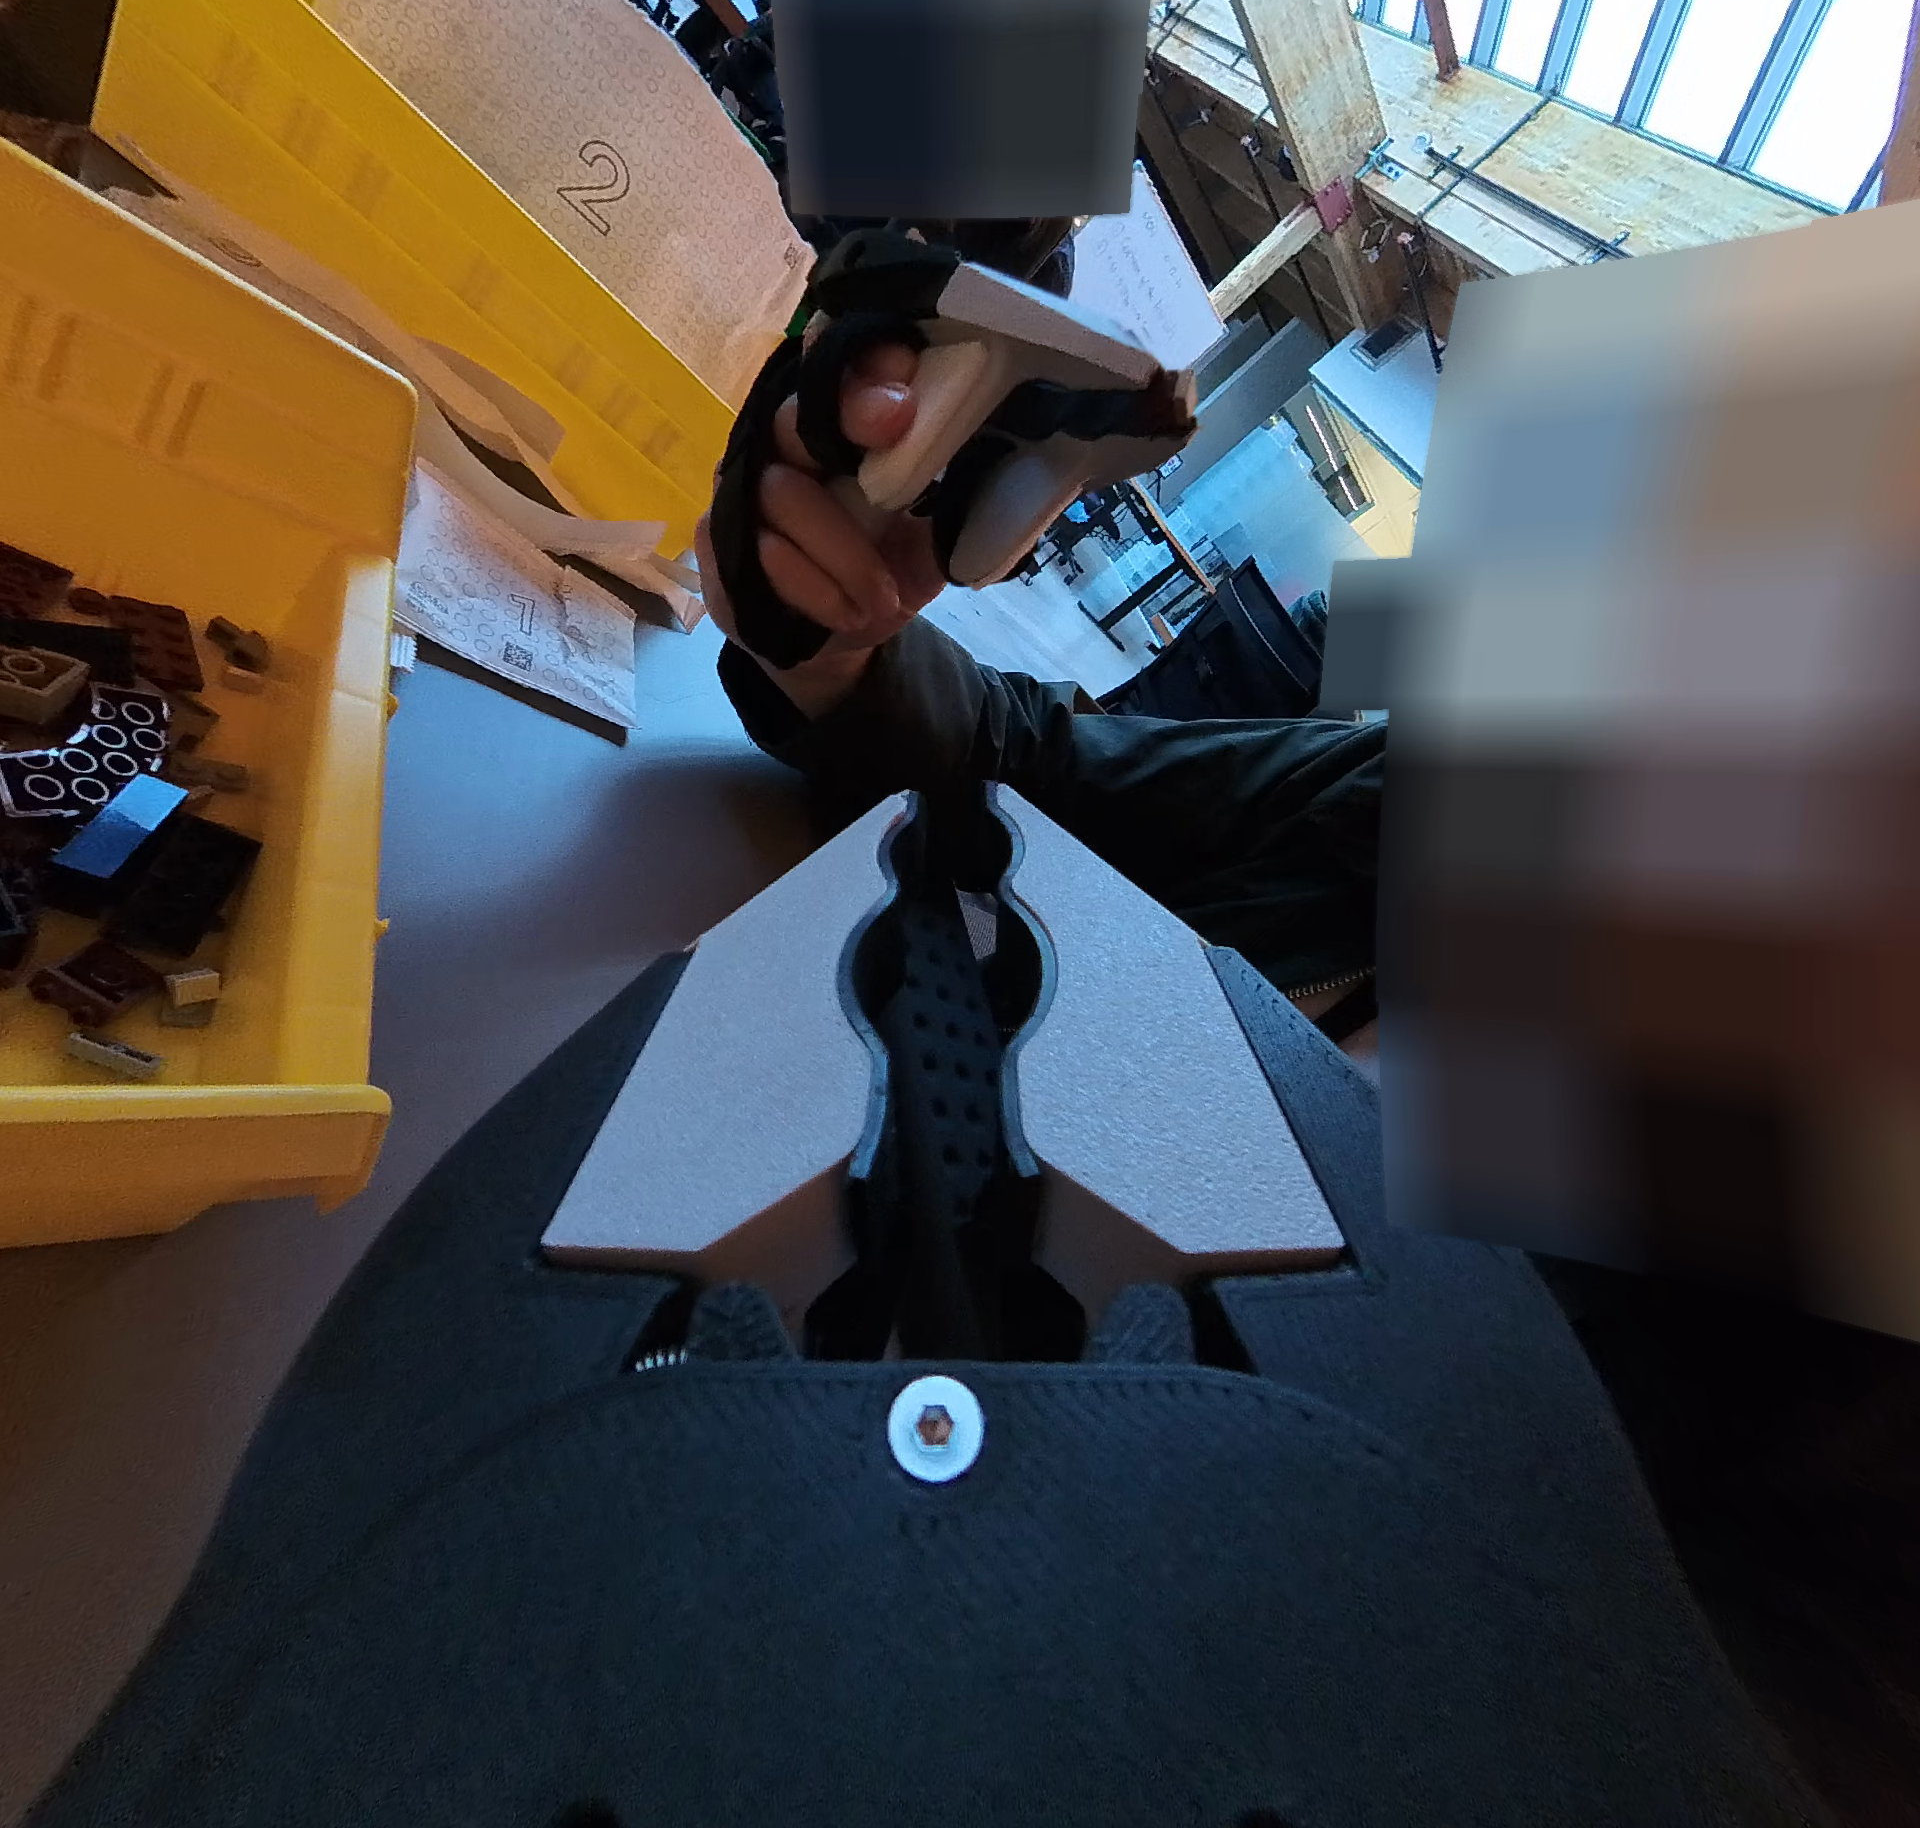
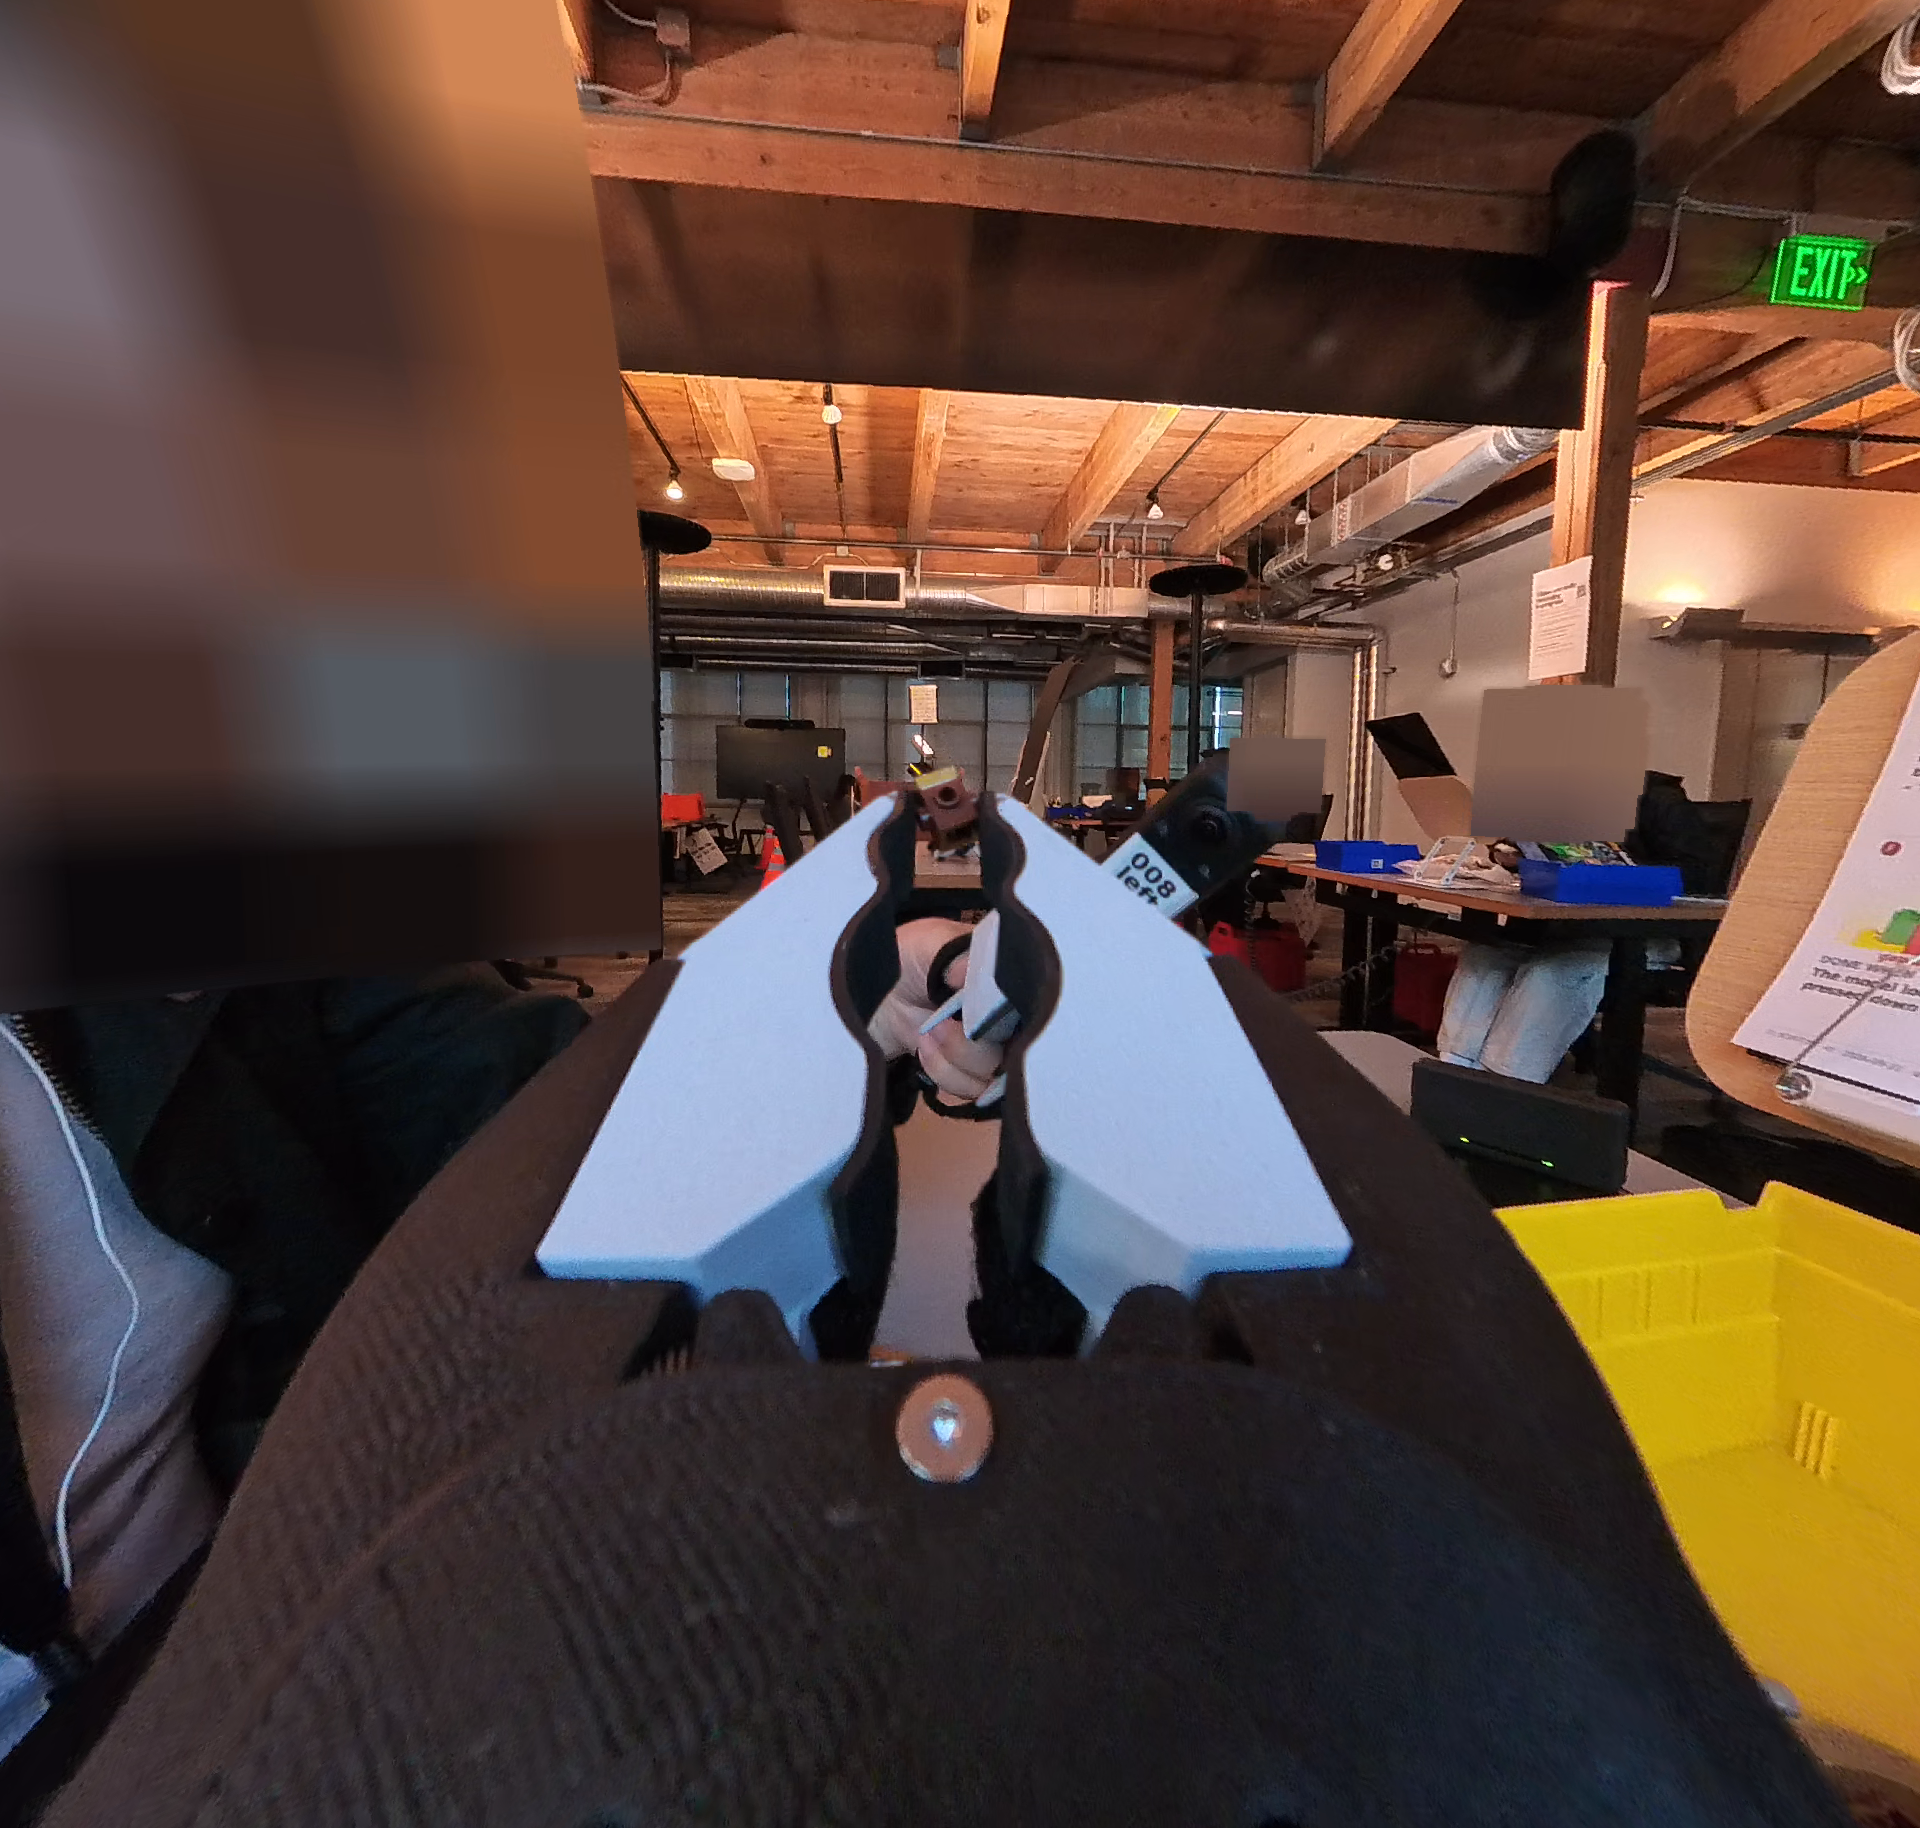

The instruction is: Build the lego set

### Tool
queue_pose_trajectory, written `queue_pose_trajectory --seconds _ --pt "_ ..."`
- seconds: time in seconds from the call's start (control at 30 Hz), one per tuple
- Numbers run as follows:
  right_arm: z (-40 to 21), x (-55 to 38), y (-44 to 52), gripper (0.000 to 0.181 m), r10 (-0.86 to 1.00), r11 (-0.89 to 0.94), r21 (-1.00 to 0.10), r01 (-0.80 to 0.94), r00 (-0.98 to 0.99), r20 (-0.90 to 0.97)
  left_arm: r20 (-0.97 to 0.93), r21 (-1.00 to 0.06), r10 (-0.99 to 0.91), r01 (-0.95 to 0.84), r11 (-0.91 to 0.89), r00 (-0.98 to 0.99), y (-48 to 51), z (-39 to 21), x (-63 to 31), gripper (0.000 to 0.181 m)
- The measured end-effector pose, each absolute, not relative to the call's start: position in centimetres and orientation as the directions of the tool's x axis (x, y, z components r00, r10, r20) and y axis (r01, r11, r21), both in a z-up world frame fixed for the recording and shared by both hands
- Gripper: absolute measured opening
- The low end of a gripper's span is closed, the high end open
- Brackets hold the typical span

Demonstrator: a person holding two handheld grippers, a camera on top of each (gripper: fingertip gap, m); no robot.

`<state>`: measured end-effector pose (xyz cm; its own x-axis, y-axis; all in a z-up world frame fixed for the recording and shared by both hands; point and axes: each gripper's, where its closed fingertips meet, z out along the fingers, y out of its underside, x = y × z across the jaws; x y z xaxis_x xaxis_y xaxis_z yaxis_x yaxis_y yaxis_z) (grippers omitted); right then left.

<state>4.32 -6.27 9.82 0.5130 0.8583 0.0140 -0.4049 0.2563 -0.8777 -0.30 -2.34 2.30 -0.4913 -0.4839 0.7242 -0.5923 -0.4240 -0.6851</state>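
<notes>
Wooden beams (image 2: 1039,157) run overhead, and both claws are raised well above the grey tabletop (image 1: 540,843), with open air around them. Right claw (image 2: 948,814) is clamped at its tips on a small brown lego piece (image 2: 948,808) with a yellow bit on top. Left claw (image 1: 951,802) has its tips nearly together; whether anything is between them I cannot tell. Loose dark lego bricks (image 1: 114,822) lie in the yellow bin (image 1: 343,843) along the tabletop's left edge, with paper bags (image 1: 540,105) behind it.
</notes>
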Motion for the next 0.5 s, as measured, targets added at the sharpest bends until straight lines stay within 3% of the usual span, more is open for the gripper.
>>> queue_pose_trajectory --seconds 0.5 --pt "9.12 4.14 -5.69 0.009 0.85 0.242 -0.895 -0.374 0.526 0.01 0.731 -0.677 -0.481 -0.597 -0.43 -0.483 -2.25 2.28 -0.31 0.008"
